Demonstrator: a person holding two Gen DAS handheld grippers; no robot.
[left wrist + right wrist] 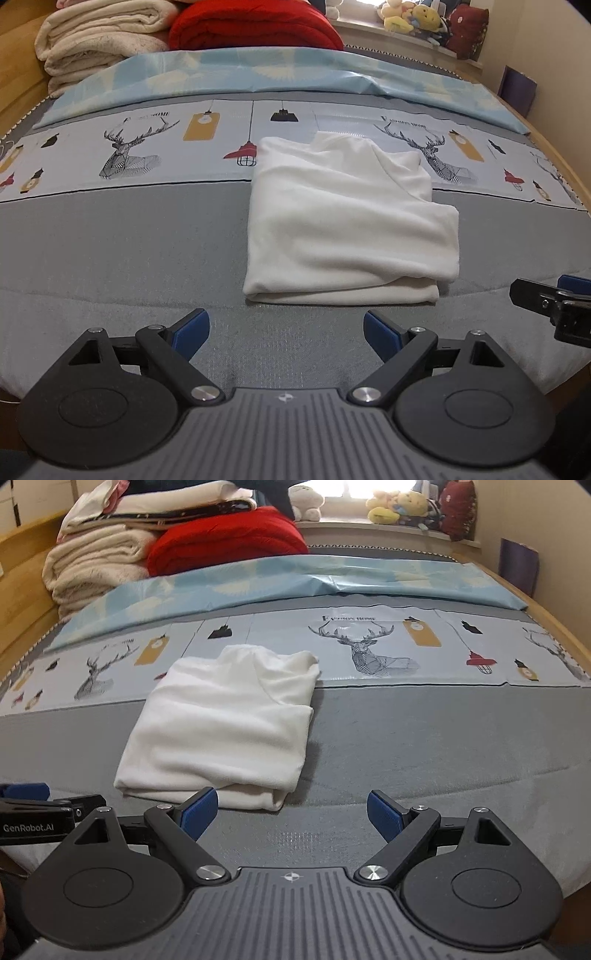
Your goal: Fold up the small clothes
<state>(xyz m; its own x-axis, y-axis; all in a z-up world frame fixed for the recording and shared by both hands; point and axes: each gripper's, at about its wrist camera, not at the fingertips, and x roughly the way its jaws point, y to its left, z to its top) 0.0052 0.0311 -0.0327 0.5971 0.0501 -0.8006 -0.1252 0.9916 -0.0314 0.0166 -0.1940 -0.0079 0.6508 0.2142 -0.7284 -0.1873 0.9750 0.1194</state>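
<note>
- The bed (pixel 110 240) fills the room ahead, covered in grey cloth with a pale printed band of deer and lamps across its middle, and a light blue sheet (pixel 258 70) laid across the far part.
- At the far left sits a stack of cream blankets (pixel 96 40), with a red quilt (pixel 255 29) just right of it; soft toys (pixel 399 504) line the window sill at the far right.
- The white garment (pixel 343 229) lies folded into a rough rectangle on the grey cloth, its far end reaching onto the printed band, its near folded edge thick with layers.
- The left gripper (pixel 286 330) hovers just short of that near edge, blue pads spread wide, nothing between them; the garment sits straight ahead, slightly right.
- The right gripper (pixel 291 812) is likewise spread wide and empty; the garment lies ahead to its left, its near right corner just beyond the left pad (pixel 199 812).
</note>
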